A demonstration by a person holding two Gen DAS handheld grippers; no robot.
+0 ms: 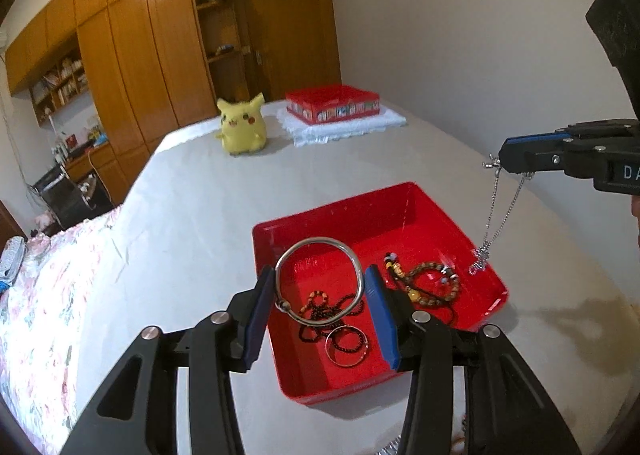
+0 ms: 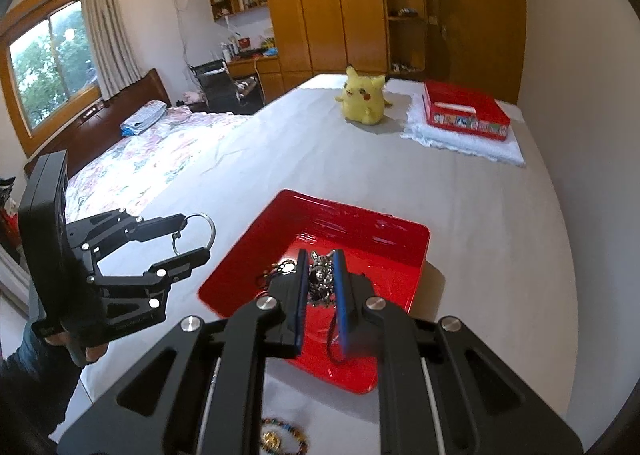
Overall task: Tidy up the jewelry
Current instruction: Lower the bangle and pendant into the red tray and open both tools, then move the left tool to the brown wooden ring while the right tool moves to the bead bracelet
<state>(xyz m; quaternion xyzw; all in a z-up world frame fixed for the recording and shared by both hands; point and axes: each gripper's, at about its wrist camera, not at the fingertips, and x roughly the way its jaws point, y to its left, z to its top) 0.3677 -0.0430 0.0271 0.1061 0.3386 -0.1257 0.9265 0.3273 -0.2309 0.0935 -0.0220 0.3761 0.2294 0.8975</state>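
Left tongs (image 1: 320,287): we clench the silver bangle (image 1: 320,275) between both pads, over the red tray (image 1: 400,199).
Right tongs (image 2: 319,291): pinched on a silver chain (image 1: 490,223), which probably dangles above the tray's 3 o'clock rim.
Tray: at 12 o'clock from both tongs, long axis toward 1 o'clock; left nearer.

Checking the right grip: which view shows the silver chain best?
Left wrist. There the chain hangs in profile from the shut right gripper, its end over the red tray. The right wrist view shows the chain only as a bunched tangle between its own fingers.
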